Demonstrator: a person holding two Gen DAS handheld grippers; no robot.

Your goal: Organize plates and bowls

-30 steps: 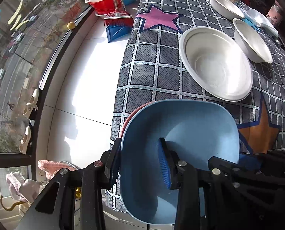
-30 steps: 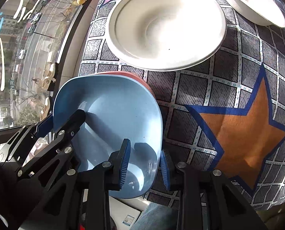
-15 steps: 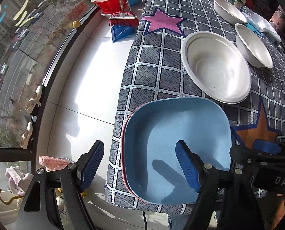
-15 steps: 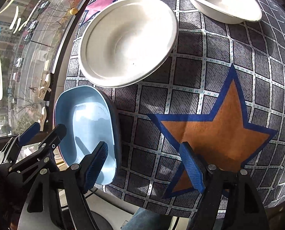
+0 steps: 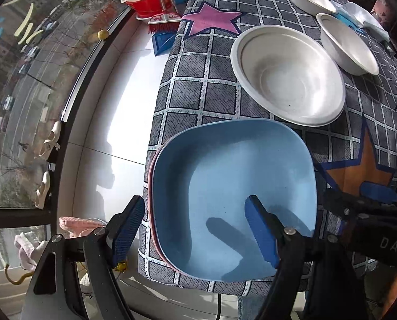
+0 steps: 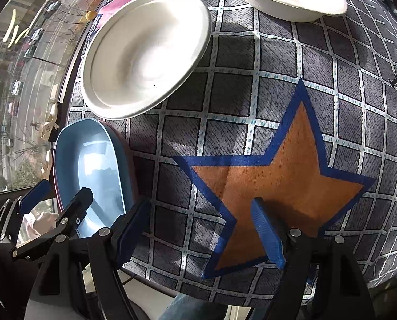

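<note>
On the left, our left gripper [image 5: 195,229] has just let go of the blue plate [image 5: 233,194], jaws wide and empty, leaving it stacked on the pink plate [image 5: 151,176] at the table's near corner. On the right, our right gripper [image 6: 201,234] has backed off too, spread wide over the orange star [image 6: 278,181], so we reckon the white bowl [image 6: 145,50] comes next.

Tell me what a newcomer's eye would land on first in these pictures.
First the blue plate, stacked on a pink one at the near corner of the checked tablecloth, with the open left gripper hovering over it. Next the big white bowl just beyond it. In the right view, the orange star fills the cloth under the open right gripper.
</note>
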